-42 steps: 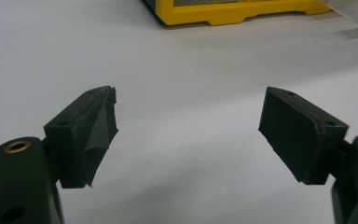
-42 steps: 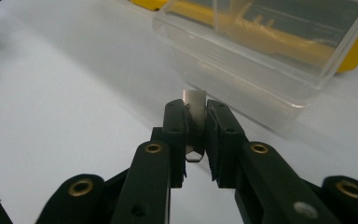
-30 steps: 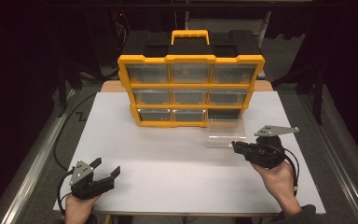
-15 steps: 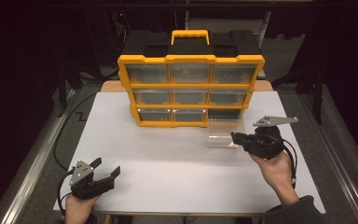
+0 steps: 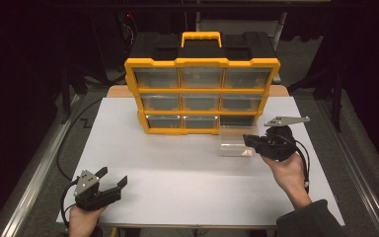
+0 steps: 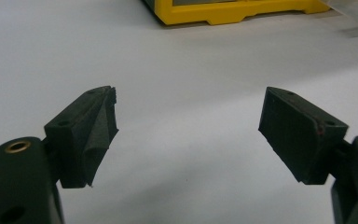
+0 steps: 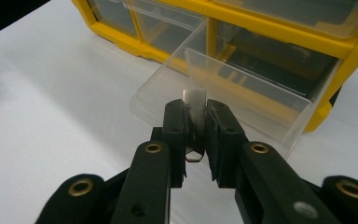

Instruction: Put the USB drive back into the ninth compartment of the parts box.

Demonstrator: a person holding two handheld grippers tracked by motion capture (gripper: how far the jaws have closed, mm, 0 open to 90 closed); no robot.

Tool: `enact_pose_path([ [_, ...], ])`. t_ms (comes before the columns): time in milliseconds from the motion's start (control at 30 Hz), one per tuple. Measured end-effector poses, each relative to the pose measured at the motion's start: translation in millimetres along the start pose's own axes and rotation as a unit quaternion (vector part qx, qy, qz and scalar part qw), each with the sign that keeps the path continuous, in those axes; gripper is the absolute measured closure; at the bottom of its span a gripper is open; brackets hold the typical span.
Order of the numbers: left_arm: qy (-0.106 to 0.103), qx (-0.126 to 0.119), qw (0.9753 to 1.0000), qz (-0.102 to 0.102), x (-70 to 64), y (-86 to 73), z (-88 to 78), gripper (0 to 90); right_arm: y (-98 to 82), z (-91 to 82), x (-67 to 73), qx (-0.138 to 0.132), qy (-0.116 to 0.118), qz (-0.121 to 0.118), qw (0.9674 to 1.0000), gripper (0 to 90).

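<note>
- Landmark: yellow organizer (image 5: 202,89), 3x3 clear drawers, black top w/ yellow handle, standing at far middle of white surface (image 5: 177,168).
- Bottom-right slot of organizer open; its clear drawer (image 5: 237,146) out, lying on surface just in front of that slot, near organizer's right front corner.
- R gripper view: drawer (image 7: 223,98) sits angled to organizer's front, far end close to the yellow frame; touching or not, can't tell.
- Right tongs (image 5: 249,141) clenched on drawer's front pull tab (image 7: 195,109); tab pinched between both pads (image 7: 177,126), sticking up above them.
- Right hand (image 5: 288,170) behind tongs, to the right and in front of organizer; grey plate of gripper on top.
- Left tongs (image 5: 113,177) released, gap wide, nothing between; well apart from organizer, toward near-left part of surface.
- L gripper view: left tongs (image 6: 189,121) low over bare surface, organizer's yellow base (image 6: 233,11) far ahead, drawer edge at upper right.
- Left hand (image 5: 81,217) at near edge of surface, well apart from drawer.
</note>
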State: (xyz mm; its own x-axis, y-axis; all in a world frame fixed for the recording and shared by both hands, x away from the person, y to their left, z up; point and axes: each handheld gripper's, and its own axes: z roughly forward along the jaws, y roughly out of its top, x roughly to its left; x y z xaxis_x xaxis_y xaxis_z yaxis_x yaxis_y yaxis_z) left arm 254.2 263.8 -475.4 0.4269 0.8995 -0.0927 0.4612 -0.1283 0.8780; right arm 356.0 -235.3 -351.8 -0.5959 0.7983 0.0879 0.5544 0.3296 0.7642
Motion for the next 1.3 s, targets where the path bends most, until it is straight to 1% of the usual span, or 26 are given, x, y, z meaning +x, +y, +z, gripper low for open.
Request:
enact_pose_path([
  [100,0.0,0.0,1.0,0.0,0.1,0.0,0.0,20.0,1.7,3.8,-2.0,-0.002,-0.001,0.006,1.0,79.4],
  [233,0.0,0.0,1.0,0.0,0.1,0.0,0.0,20.0,4.6,11.3,-3.7,0.008,-0.009,0.003,0.9999,79.4],
  [467,-0.001,0.0,1.0,0.0,0.1,0.0,0.0,20.0,8.3,23.9,-9.7,0.025,-0.017,0.01,0.9995,79.0],
  [600,-0.001,0.0,1.0,0.0,0.1,0.0,0.0,20.0,8.6,28.5,-11.5,0.03,-0.024,0.011,0.9992,78.7],
  [667,-0.001,0.0,1.0,0.0,0.2,0.0,0.0,20.0,8.6,30.6,-11.6,0.031,-0.027,0.01,0.9991,76.9],
  [767,-0.001,0.0,1.0,0.0,0.1,0.0,0.1,20.0,8.9,32.1,-11.7,0.031,-0.029,0.012,0.999,71.6],
  [933,-0.002,0.0,1.0,0.0,0.3,0.0,0.0,20.0,8.0,32.1,-11.4,0.034,-0.031,0.011,0.9989,68.0],
  [1133,-0.002,0.001,1.0,0.0,0.3,0.1,0.1,20.0,6.0,26.2,-10.1,0.021,-0.027,0.01,0.9994,61.9],
  [1300,-0.002,0.001,1.0,0.0,0.2,0.1,0.1,19.9,2.6,20.3,-7.2,0.011,-0.025,0.006,0.9996,59.9],
])
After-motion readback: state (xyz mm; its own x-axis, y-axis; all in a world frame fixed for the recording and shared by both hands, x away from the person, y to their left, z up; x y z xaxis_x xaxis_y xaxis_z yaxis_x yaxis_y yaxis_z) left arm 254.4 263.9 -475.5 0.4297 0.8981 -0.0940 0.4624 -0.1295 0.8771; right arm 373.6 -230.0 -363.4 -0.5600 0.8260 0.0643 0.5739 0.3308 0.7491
